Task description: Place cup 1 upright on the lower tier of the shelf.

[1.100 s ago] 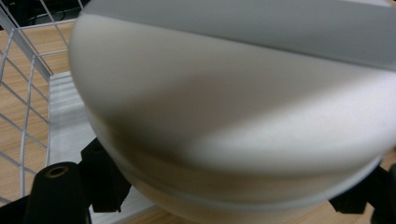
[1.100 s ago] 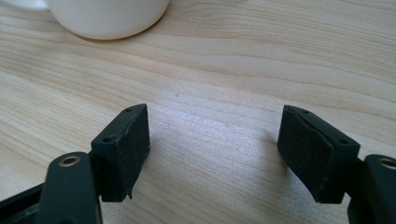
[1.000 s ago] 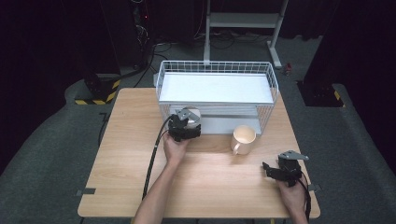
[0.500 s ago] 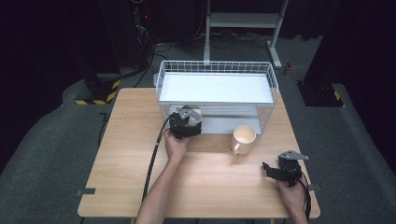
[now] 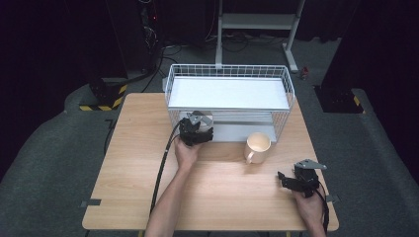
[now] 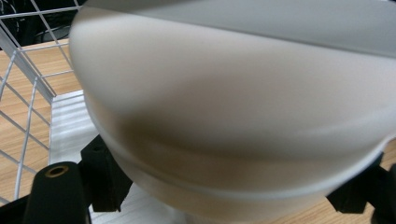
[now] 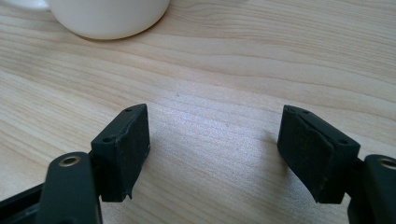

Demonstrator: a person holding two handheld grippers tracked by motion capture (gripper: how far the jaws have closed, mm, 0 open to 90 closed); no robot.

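A cream, round-bodied bowl [image 6: 233,107] looms close in the left gripper view, just under the white shelf of the wire rack [image 5: 227,94]. My left gripper [image 6: 229,186] is shut on it, one black pad against each side of its lower part. From above, that left gripper [image 5: 196,130] sits at the rack's front left, at the lower shelf. A cream mug [image 5: 258,146] stands on the table in front of the rack. My right gripper [image 5: 284,179] rests low at the table's front right, open, with bare wood between its pads [image 7: 123,149].
The wooden table [image 5: 222,202] has open room at the front and left. The left gripper's black cable [image 5: 163,168] trails along the person's forearm. The mug's base [image 7: 107,18] lies a short way ahead of the right jaws. Dark floor surrounds the table.
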